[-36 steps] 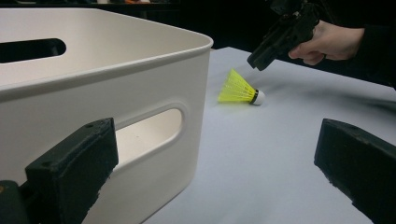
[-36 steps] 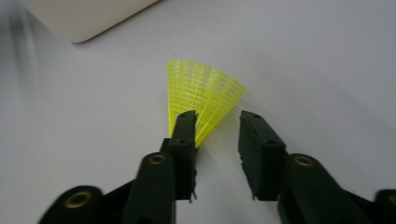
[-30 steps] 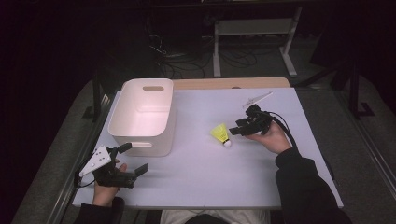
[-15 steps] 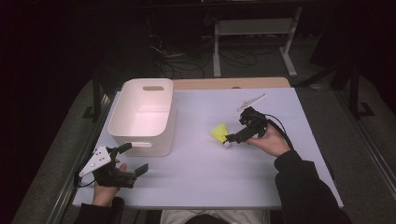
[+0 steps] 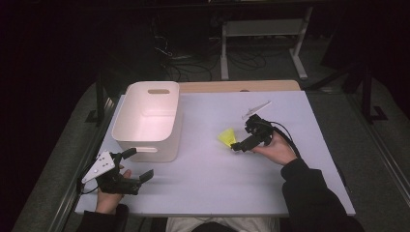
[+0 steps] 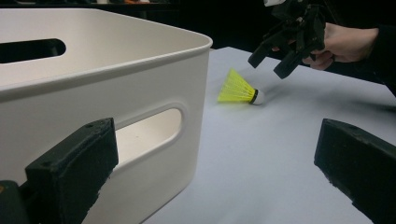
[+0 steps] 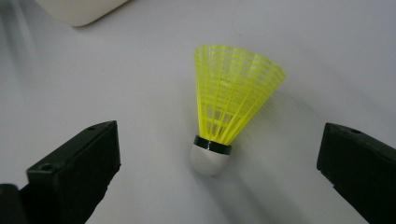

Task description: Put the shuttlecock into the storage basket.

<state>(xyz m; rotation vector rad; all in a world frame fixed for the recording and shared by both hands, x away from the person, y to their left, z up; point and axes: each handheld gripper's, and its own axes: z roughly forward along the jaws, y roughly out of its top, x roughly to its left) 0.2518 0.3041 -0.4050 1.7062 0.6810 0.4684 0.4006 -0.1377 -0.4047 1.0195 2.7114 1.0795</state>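
Note:
A yellow shuttlecock [image 5: 227, 137] with a white cork lies on its side on the white table [image 5: 203, 183], right of the white bin [image 5: 150, 147]. My right gripper [image 5: 237, 145] sits just behind its cork, and its jaws have just been opening. In the right gripper view the shuttlecock [image 7: 229, 107] lies between the wide-apart jaws of the right gripper [image 7: 219, 182], touching neither. My left gripper [image 5: 139, 164] rests open and empty at the near left, by the bin's front corner. In the left gripper view the left gripper [image 6: 215, 163] faces the bin [image 6: 140, 93], the shuttlecock [image 6: 238, 87] and the right gripper [image 6: 273, 58].
The bin is empty, with handle slots in its end walls. A wooden strip [image 5: 241, 86] runs along the table's far edge. A metal stand [image 5: 261, 29] and cables lie on the dark floor behind.
The right gripper's jaws have spread wide and the shuttlecock now lies free on the table. The right hand shifted slightly toward the near side. The left gripper has stayed put.

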